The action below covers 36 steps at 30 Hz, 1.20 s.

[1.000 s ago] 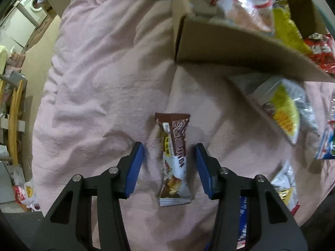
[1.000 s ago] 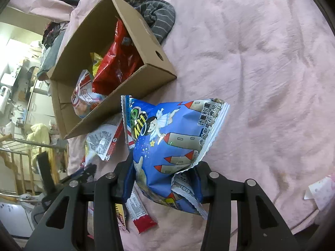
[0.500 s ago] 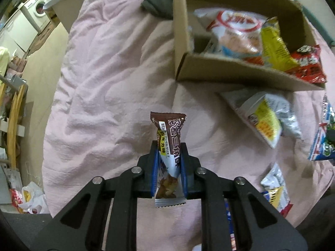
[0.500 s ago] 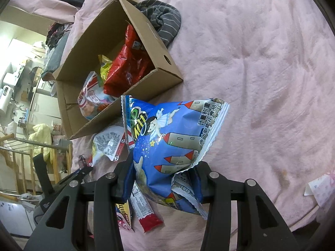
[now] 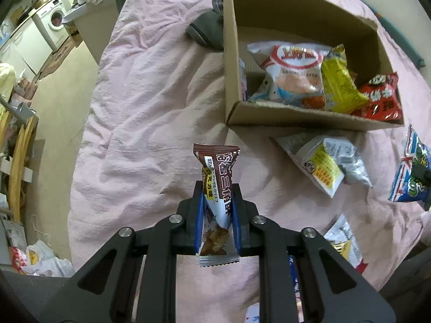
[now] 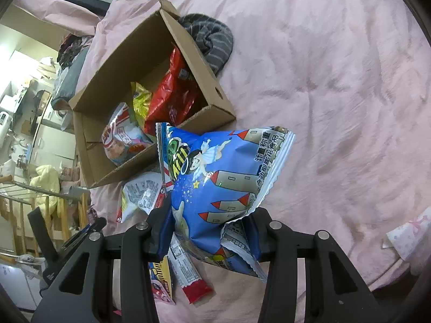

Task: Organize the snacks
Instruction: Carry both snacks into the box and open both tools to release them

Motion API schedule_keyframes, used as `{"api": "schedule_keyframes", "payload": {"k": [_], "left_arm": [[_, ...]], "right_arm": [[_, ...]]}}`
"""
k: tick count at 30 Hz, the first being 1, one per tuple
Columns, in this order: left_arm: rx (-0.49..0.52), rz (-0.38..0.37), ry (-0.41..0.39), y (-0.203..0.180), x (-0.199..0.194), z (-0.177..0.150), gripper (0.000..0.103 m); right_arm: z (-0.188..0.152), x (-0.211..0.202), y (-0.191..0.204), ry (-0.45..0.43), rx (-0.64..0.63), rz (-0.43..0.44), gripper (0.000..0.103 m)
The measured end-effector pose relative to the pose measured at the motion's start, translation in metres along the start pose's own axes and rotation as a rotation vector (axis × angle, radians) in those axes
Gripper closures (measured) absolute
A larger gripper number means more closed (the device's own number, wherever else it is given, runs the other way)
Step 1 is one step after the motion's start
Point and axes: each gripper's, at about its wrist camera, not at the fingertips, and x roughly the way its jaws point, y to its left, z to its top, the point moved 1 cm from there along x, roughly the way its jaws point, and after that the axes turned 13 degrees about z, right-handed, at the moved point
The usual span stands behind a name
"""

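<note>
My left gripper (image 5: 217, 215) is shut on a brown and white snack bar (image 5: 217, 188) and holds it above the pink bedspread (image 5: 150, 134). My right gripper (image 6: 208, 231) is shut on a blue puffed snack bag (image 6: 223, 183), which also shows at the right edge of the left wrist view (image 5: 412, 172). An open cardboard box (image 5: 296, 115) lies ahead of the left gripper and holds a white and red shrimp flakes bag (image 5: 291, 75), a yellow bag (image 5: 336, 86) and a red bag (image 5: 382, 99). The box (image 6: 215, 91) also shows in the right wrist view.
A white and yellow packet (image 5: 323, 161) lies on the bed in front of the box, another packet (image 5: 344, 245) nearer me. A red stick snack (image 6: 188, 274) lies under the right gripper. A grey striped cloth (image 6: 212, 40) lies behind the box. The bed edge drops to the floor (image 5: 62, 107) on the left.
My left gripper closed on the snack bar and lifted it off the bed. My right gripper kept hold of the blue bag and rose, and the box interior shows more.
</note>
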Motion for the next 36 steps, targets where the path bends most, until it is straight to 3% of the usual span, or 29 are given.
{"api": "schedule_keyframes", "payload": {"k": [9, 12, 14, 19, 23, 28, 36], "left_arm": [[-0.007, -0.069, -0.130, 0.007, -0.056, 0.019, 0.088], [0.004, -0.083, -0.173, 0.008, -0.074, 0.031, 0.088], [0.000, -0.103, -0.188, 0.010, -0.081, 0.041, 0.088], [0.001, -0.125, -0.224, 0.008, -0.094, 0.066, 0.088], [-0.009, -0.151, -0.230, 0.005, -0.101, 0.089, 0.088], [-0.004, -0.174, -0.257, -0.006, -0.109, 0.113, 0.088], [-0.003, -0.206, -0.266, -0.017, -0.086, 0.138, 0.088]], "right_arm": [[0.014, -0.051, 0.046, -0.135, -0.088, 0.041, 0.056], [0.025, -0.058, 0.064, -0.149, -0.097, 0.093, 0.056], [0.030, -0.059, 0.074, -0.160, -0.137, 0.084, 0.056], [0.049, -0.049, 0.091, -0.154, -0.163, 0.096, 0.056], [0.063, -0.039, 0.096, -0.128, -0.119, 0.166, 0.056], [0.081, -0.023, 0.108, -0.131, -0.151, 0.145, 0.056], [0.114, 0.017, 0.114, -0.096, -0.162, 0.155, 0.056]]}}
